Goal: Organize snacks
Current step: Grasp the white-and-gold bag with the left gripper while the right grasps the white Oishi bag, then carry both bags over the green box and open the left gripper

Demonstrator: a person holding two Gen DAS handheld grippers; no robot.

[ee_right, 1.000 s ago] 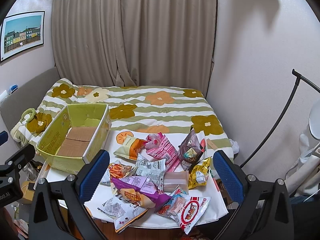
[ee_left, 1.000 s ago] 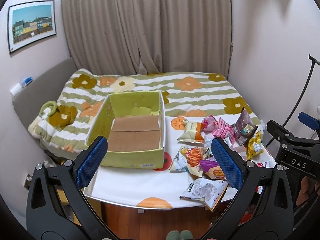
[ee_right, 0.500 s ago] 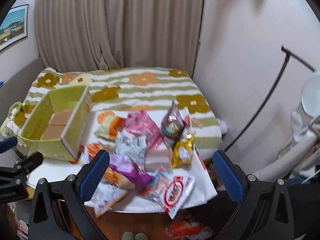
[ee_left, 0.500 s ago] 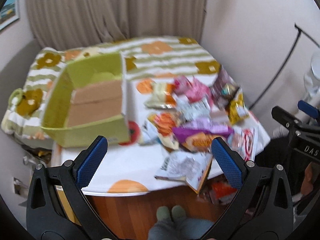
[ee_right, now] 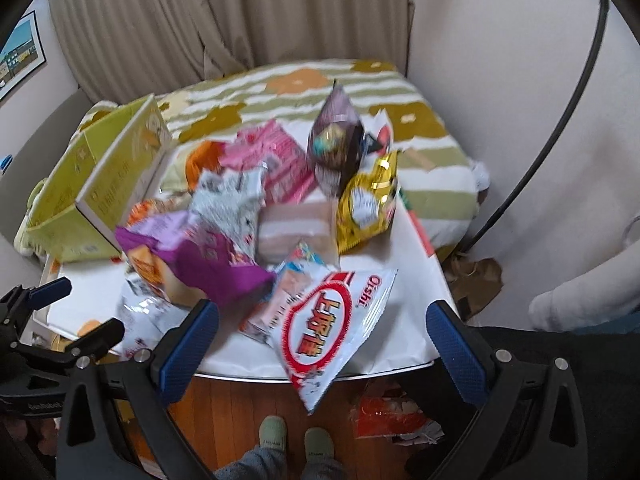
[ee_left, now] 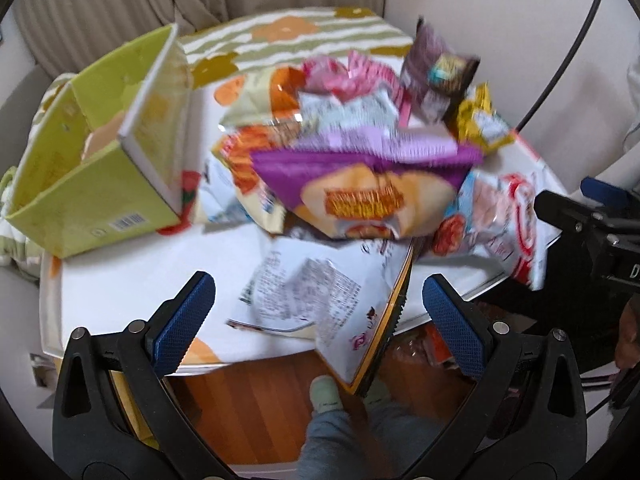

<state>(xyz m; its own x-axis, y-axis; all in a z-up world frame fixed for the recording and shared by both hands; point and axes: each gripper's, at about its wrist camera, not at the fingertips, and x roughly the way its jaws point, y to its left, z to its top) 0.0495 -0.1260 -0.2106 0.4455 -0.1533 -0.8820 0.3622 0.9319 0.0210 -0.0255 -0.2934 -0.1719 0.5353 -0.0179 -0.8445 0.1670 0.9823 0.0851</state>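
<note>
We have both grippers spread wide and holding nothing: the left gripper point(ee_left: 319, 312) hangs over the near edge of the bench point(ee_left: 132, 264), above a white snack bag point(ee_left: 320, 300) whose near corner juts out past that edge, and the right gripper point(ee_right: 322, 338) hangs above a white-and-red Oishi bag point(ee_right: 326, 326) that also overhangs the near rim. The rest of the snacks sit in a loose heap at the middle of the bench, with the purple bag point(ee_right: 204, 262) leaning on its neighbours, and the green box point(ee_left: 100, 152) that we take to be their home stands open at the left. Our main worry is the two overhanging bags: a finger that nudges rather than pinches could slide either one off to the floor, where one red packet point(ee_right: 394, 418) already lies near the person's feet. The bags look slick and puffy, so a shallow bite may slip. Pulling one from under the heap could drag the others with it. The views are blurred, so fine contact is hard to judge.
</note>
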